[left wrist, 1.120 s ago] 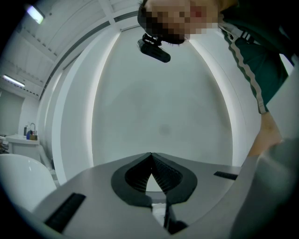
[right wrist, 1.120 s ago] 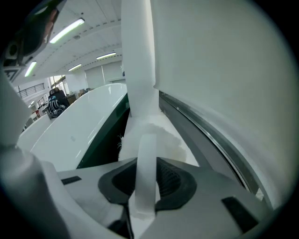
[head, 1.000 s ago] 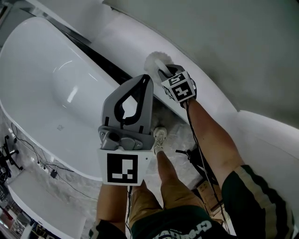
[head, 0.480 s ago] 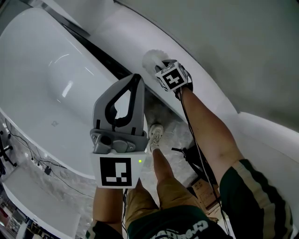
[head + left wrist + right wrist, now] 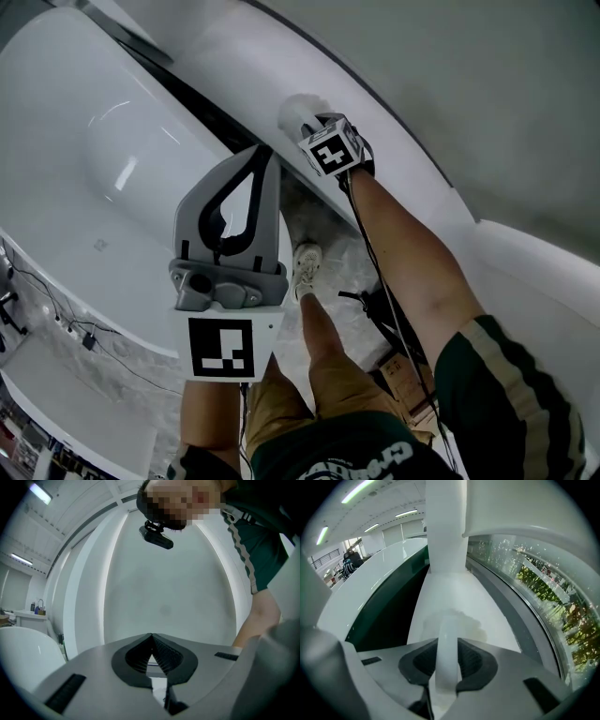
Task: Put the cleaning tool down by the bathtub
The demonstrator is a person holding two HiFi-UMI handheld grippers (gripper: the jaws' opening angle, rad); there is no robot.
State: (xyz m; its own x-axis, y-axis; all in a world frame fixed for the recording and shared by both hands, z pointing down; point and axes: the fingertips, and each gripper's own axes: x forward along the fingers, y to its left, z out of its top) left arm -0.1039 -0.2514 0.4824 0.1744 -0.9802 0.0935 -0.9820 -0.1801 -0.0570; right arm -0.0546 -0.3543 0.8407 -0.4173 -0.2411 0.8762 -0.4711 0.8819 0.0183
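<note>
Nearest the camera: left hand-held gripper, held out level above the thighs, jaws closed tip to tip with nothing between them. Below it, one shoe planted on pale marbled floor.

Further out, at the end of a straightened arm: right hand-held gripper, angled steeply down and clamped on the white handle of the cleaning tool, a brush with a fluffy white head.

Just changed:
- Over the last second, right hand-held gripper and brush carried lower and further out toward the white ledge that runs alongside the tub.
- Grip on the handle unchanged.
- Left hand-held gripper only drifted a little.

Reads as the lowering all but finished, with the head just over the ledge or perhaps already resting on it; cannot tell which. Judged still to do: settle the brush on the ledge, then open the jaws and draw back.

Beyond the brush, across a dark gap: the white bathtub, smooth and bare inside.

Counted:
- two hand-held grippers
- one cleaning tool
- one bathtub
- one ledge
- one shoe
- a few thin cables trailing on the floor at the far left
</note>
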